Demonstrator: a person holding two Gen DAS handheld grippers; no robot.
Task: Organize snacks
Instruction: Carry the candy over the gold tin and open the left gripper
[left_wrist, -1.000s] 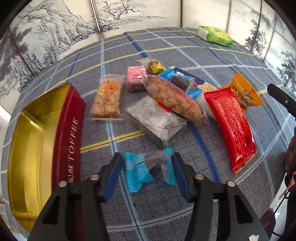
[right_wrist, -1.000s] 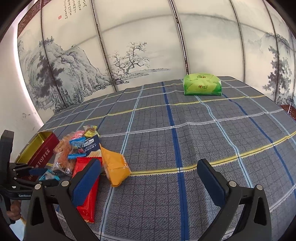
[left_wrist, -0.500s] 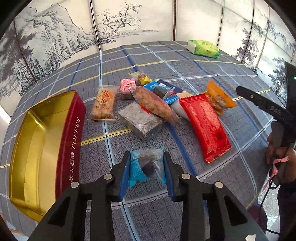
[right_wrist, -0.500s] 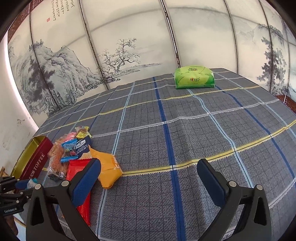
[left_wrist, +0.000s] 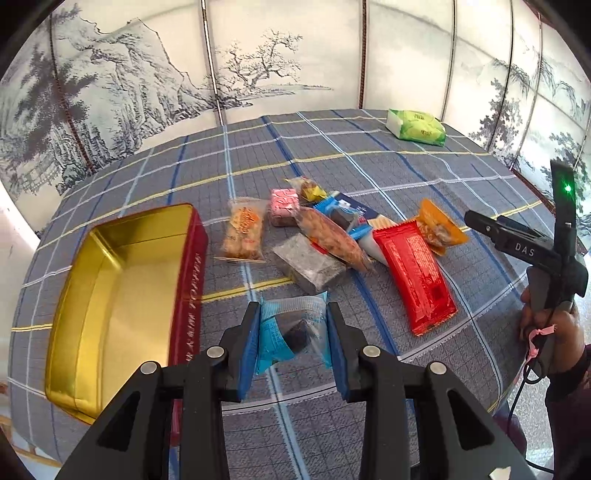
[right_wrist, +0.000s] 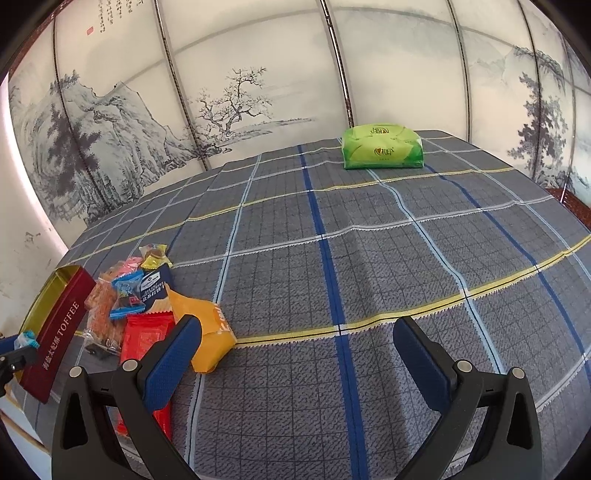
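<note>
A round table under a grey plaid tablecloth carries everything. The landmark is the long red toffee tin with a gold inside, open and holding no snack that can be seen. Beside the tin, on the side away from its gold wall, lies the loose heap of snacks; the biggest is a flat red foil packet, then a grey wrapped block nearer the tin, then a clear bag of orange biscuits closest to it. Far beyond the tin sits a green tissue pack.

The right gripper hangs with its blue pads wide apart and nothing between them, well away from the tin. The left gripper is clamped on a small blue-wrapped dark sweet, held clear of the cloth just beside the tin's red wall.

To do this step well, I judge: carry the sweet sideways over the rim before letting go, keeping it high enough to clear the wall, and release low inside so it does not bounce out
</note>
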